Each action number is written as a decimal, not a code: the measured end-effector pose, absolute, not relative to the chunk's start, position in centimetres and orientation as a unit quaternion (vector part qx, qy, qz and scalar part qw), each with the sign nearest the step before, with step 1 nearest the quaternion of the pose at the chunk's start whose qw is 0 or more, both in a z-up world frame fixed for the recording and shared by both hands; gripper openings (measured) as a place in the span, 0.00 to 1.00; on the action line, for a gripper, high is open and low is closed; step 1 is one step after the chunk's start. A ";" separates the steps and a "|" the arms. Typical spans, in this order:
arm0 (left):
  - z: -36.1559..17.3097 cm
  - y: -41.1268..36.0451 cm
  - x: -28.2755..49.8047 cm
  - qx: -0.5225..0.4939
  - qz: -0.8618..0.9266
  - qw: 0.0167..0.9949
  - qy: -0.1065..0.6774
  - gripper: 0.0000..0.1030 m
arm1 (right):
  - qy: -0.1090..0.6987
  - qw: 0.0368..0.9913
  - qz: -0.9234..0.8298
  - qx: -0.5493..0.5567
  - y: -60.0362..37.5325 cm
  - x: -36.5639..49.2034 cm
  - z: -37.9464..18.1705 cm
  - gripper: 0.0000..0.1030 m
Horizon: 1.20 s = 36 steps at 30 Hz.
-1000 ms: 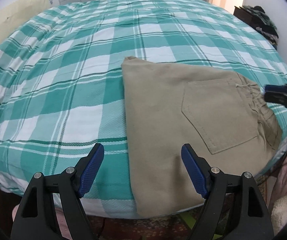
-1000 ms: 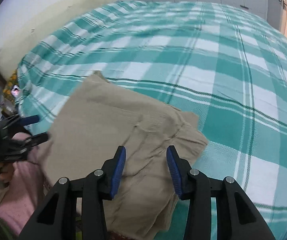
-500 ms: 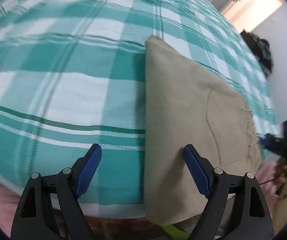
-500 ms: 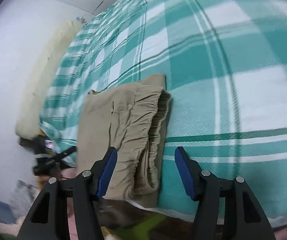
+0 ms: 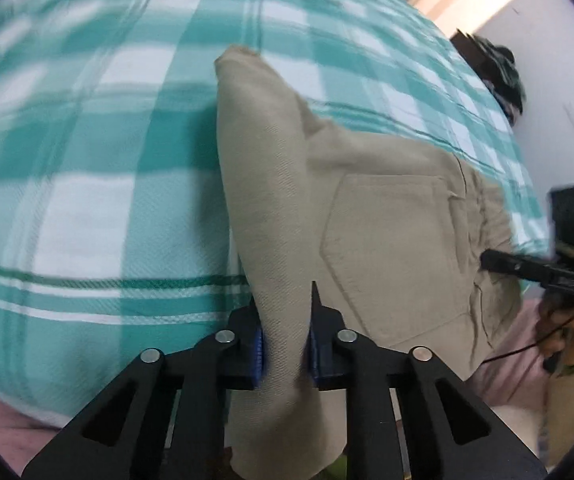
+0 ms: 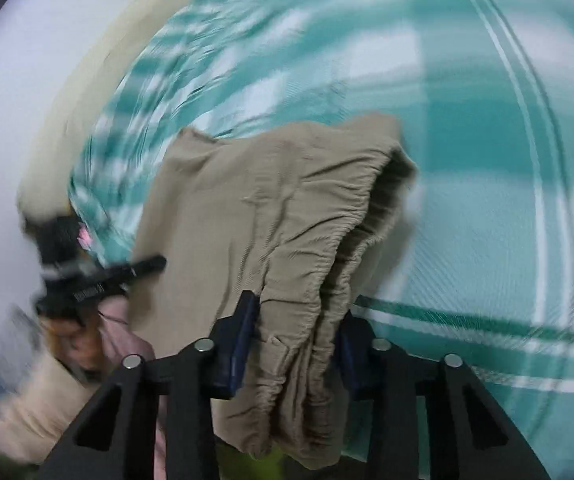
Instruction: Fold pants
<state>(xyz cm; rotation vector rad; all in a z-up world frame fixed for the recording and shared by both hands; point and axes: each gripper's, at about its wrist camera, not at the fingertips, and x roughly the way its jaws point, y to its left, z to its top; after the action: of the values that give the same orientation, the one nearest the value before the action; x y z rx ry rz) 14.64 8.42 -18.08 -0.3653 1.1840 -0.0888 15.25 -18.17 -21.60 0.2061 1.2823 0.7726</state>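
The folded tan pants (image 5: pixel 371 216) lie on the near edge of the bed, on its green and white checked cover (image 5: pixel 87 200). The left claw (image 5: pixel 285 350) is squeezed nearly closed on the left folded edge of the pants. The right claw (image 6: pixel 293 350) is a bit wider and grips the bunched stretchy waistband (image 6: pixel 351 216). A back pocket (image 5: pixel 391 248) faces up.

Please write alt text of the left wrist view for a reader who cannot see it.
The left gripper is shut on the folded edge of the beige pants, which lie on a green checked bedspread. The right gripper meets their waistband at right.
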 end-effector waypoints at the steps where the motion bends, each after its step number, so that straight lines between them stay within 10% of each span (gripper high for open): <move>1: -17.3 8.3 14.7 -0.169 -0.046 0.817 0.549 0.14 | 0.565 0.739 0.360 0.066 -17.2 14.8 -19.9 0.32; 13: -10.7 12.5 24.8 -0.124 0.012 0.880 0.458 0.18 | 0.472 0.798 0.373 0.040 -11.0 25.3 -12.3 0.32; 17: -13.9 13.7 26.7 -0.043 0.128 0.876 0.462 0.70 | 0.502 0.808 0.308 0.024 -11.8 29.3 -15.0 0.55; 24: -14.3 13.0 18.6 0.041 0.202 0.884 0.420 0.96 | 0.482 0.858 0.152 -0.087 -17.9 25.4 -16.0 0.90; 36: -6.7 7.1 10.2 0.007 0.239 0.882 0.405 0.97 | 0.386 0.896 0.196 -0.102 -14.7 10.6 -8.7 1.00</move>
<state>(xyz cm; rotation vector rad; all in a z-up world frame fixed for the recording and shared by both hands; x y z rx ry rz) 10.16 7.12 -6.70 0.0142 0.8440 0.4971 10.62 -14.66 -8.73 -0.2123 0.7992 0.4057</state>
